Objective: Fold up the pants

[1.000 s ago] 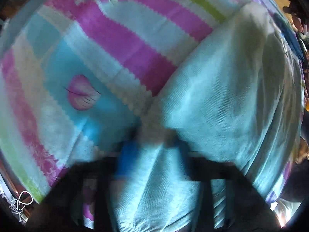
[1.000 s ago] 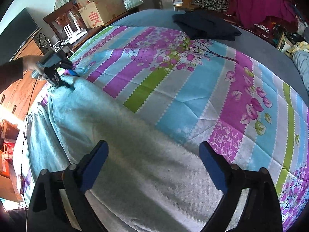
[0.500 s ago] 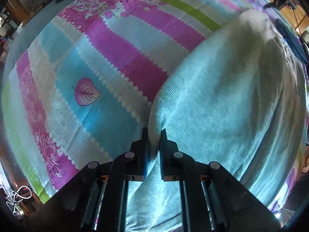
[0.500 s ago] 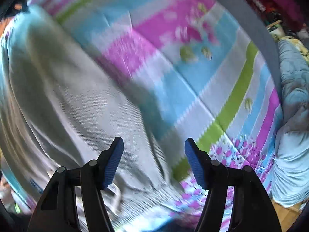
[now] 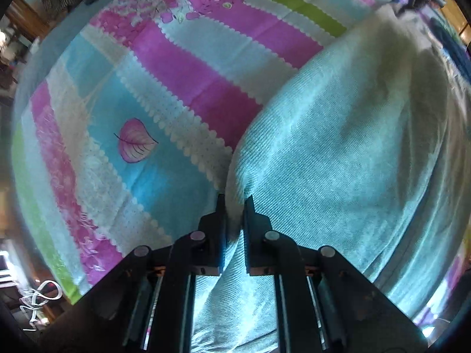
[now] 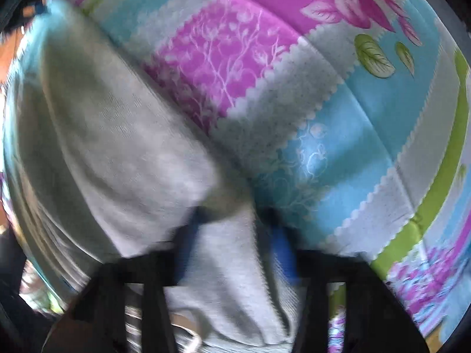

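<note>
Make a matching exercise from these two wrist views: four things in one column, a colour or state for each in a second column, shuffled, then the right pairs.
Things:
1. pants
2. left gripper
3. leaf print beside the pants
4. narrow stripe on the bedspread

Colour or state:
A. lime green
B. pale grey-blue ribbed knit
C. pink, with dark veins
D. shut on a fold of cloth

Pairs: 1-B, 2-D, 3-C, 4-A

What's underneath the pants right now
The pants lie on a striped floral bedspread, which shows all around them. Whatever part of the bedspread lies directly beneath the fabric is covered, so anything else under there cannot be seen.
</note>
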A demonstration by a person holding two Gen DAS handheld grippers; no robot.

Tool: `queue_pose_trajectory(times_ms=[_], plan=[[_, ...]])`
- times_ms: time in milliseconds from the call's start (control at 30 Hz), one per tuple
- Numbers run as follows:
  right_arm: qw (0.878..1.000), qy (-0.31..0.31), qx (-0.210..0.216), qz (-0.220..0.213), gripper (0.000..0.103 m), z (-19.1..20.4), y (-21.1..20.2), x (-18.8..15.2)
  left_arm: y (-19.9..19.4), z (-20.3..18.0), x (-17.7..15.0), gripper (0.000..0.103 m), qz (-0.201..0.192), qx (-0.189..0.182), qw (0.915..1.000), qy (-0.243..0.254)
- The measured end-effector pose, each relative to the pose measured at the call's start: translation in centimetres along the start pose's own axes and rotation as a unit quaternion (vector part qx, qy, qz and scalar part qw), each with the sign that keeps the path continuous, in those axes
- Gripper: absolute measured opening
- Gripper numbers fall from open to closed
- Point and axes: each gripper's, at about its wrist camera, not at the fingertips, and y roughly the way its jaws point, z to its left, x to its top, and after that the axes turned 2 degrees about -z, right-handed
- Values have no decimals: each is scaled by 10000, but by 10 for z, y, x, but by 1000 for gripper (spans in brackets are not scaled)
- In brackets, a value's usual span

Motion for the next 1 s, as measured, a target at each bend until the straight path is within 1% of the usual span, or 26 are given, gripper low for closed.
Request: queue_pose_trajectory(times_ms=[33, 67, 167, 267, 367, 467, 500, 567, 600, 633, 667, 733, 833, 867, 900, 933, 1000], plan=[[9998, 51, -88, -158, 10, 1, -6, -4, -3, -3, 0, 10, -53, 136, 9999, 31], [9992, 101, -207, -337, 8, 6, -15, -10, -8, -6, -1, 10, -128, 287, 9995, 44], [9944, 293, -424, -925, 7, 27, -50, -41, -29, -24, -8, 10, -441, 805, 9958, 50], [9878, 379, -665, -1355, 7, 53, -90, -75, -63, -50, -20, 10, -751, 1386, 9873, 186], [9829, 322, -870, -1590, 7, 86, -124, -111, -98, -71, -37, 10, -968, 1815, 9781, 316], [9788, 342, -991, -1761, 6, 121, -145, -149, -138, -98, -61, 10, -1160, 2210, 9676, 379], [9779, 350, -1021, -1788, 6, 127, -151, -154, -148, -109, -67, 10, -1218, 2305, 9646, 388], [9767, 315, -1090, -1821, 6, 152, -165, -169, -171, -132, -82, 10, -1314, 2570, 9561, 511], [9768, 292, -1104, -1810, 6, 164, -169, -183, -173, -137, -84, 10, -1341, 2617, 9542, 548], [9767, 249, -1178, -1779, 6, 178, -171, -198, -180, -148, -92, 10, -1379, 2690, 9514, 595], [9765, 252, -1210, -1765, 6, 188, -167, -204, -185, -156, -97, 10, -1379, 2747, 9495, 635], [9776, 297, -1208, -1698, 6, 208, -161, -228, -189, -177, -111, 10, -1289, 2888, 9458, 736], [9808, 192, -1119, -1584, 6, 239, -137, -259, -179, -191, -123, 10, -1124, 2855, 9500, 573], [9818, 52, -1133, -1522, 6, 254, -124, -271, -171, -201, -128, 10, -994, 2913, 9492, 653], [9821, -84, -1174, -1469, 6, 264, -113, -280, -164, -215, -135, 10, -863, 2903, 9503, 725], [9819, -247, -1245, -1409, 6, 276, -99, -292, -155, -229, -140, 10, -737, 2835, 9527, 808], [9822, -324, -1286, -1331, 6, 289, -75, -308, -142, -253, -148, 10, -605, 2761, 9540, 997]])
